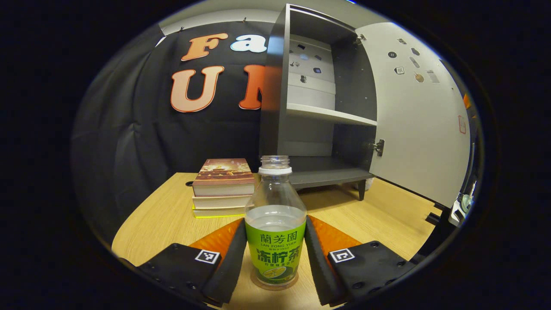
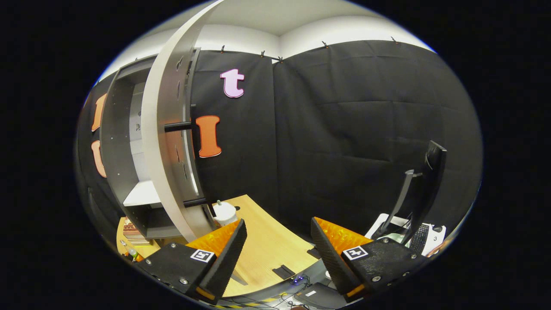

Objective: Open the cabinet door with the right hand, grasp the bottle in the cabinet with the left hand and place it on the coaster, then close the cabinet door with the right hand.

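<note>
Books [image 1: 224, 187]: a stack of three, left of centre in the left gripper view, lying on the tabletop [image 1: 163, 219] in front of the black cloth wall.
Bottle [image 1: 275, 224]: lower centre of the left gripper view, upright on a clear round coaster [image 1: 275, 285] that peeks out under its base; cap off, green label, clear liquid partly filling it.
Left gripper [image 1: 275, 254]: bottom of the left gripper view, jaws spread either side of the bottle's label; a thin gap seems to remain at each side, though contact cannot be judged for sure.
Cabinet [image 1: 320, 114]: upper centre-right of the left gripper view, dark grey, standing on the tabletop behind the bottle, with a pale shelf across its middle.
Cabinet door [image 1: 413, 112]: right of the left gripper view, white, swung wide open on its hinges.
Right gripper [image 2: 277, 249]: bottom of the right gripper view, jaws apart with nothing between them, the door's edge to their upper left.
Monitor [image 2: 430, 181]: right of the right gripper view, seen from behind on its stand.
</note>
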